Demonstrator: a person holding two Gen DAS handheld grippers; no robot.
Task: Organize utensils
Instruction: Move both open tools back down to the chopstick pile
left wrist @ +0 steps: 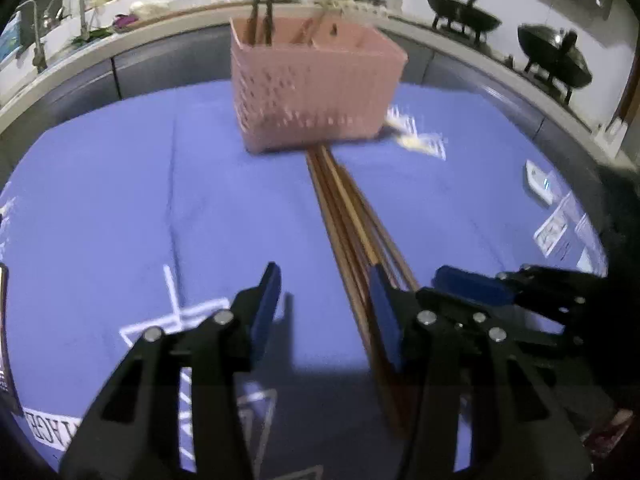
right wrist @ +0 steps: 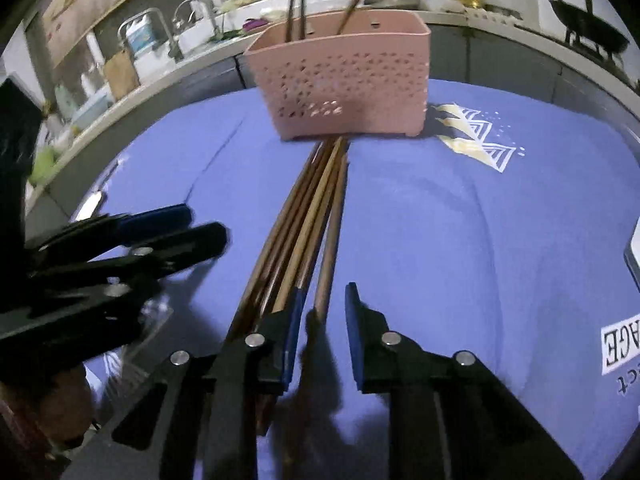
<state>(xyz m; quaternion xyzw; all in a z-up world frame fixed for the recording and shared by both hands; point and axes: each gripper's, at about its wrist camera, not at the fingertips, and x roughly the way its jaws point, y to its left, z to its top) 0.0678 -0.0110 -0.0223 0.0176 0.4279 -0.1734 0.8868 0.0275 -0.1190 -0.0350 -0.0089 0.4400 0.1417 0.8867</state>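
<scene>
Chopsticks (right wrist: 316, 216), a bundle of slim brown wooden sticks, lie on the blue cloth (right wrist: 440, 240), fanning from the foot of the pink holder (right wrist: 344, 80) toward the cameras. The holder is perforated and has more sticks standing in it. Cloth print: the inverted letters "GE" are readable in the right view; the left view shows only blurred lettering. The right gripper (right wrist: 322, 312) has its jaws narrowly apart around one stick end, pads not pressing. The left gripper (left wrist: 324, 304) has its jaws wider, over bare cloth, with the bundle passing behind its right finger. Only the left view shows two woks (left wrist: 464, 16).
</scene>
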